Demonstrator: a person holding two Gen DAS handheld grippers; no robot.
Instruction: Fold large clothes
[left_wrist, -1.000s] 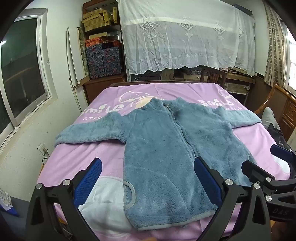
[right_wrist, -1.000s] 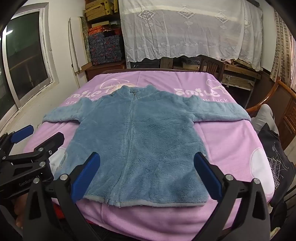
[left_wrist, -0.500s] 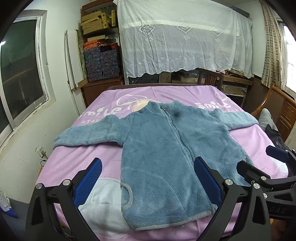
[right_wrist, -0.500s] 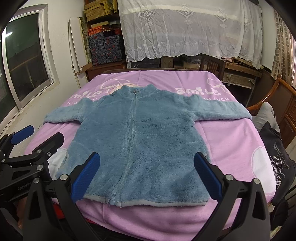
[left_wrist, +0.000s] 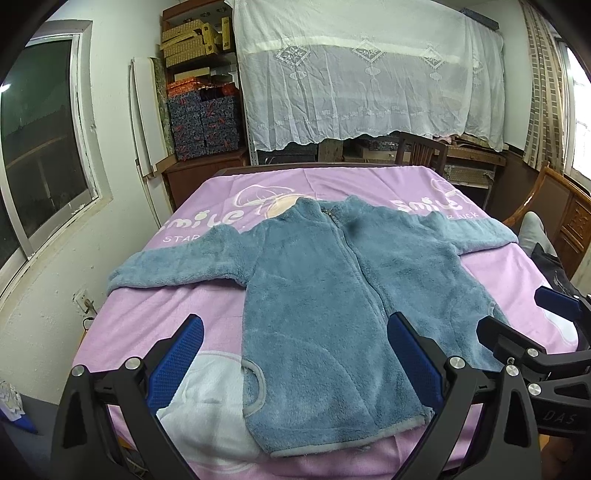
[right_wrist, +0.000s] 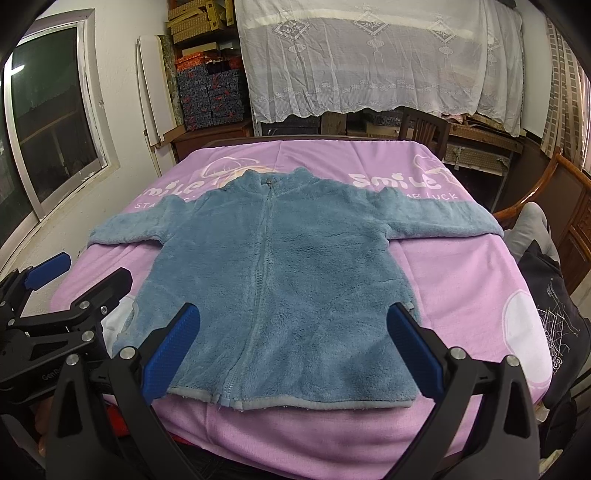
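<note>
Over the last second both views have drawn back slightly from the bed (left_wrist: 155, 317); the blue fleece jacket (right_wrist: 280, 280) has not moved, flat, zipped, sleeves out left and right. Our left claw (left_wrist: 295, 354) and right claw (right_wrist: 293, 343) remain spread and empty above its near hem, so we judge no fold begun.
</note>
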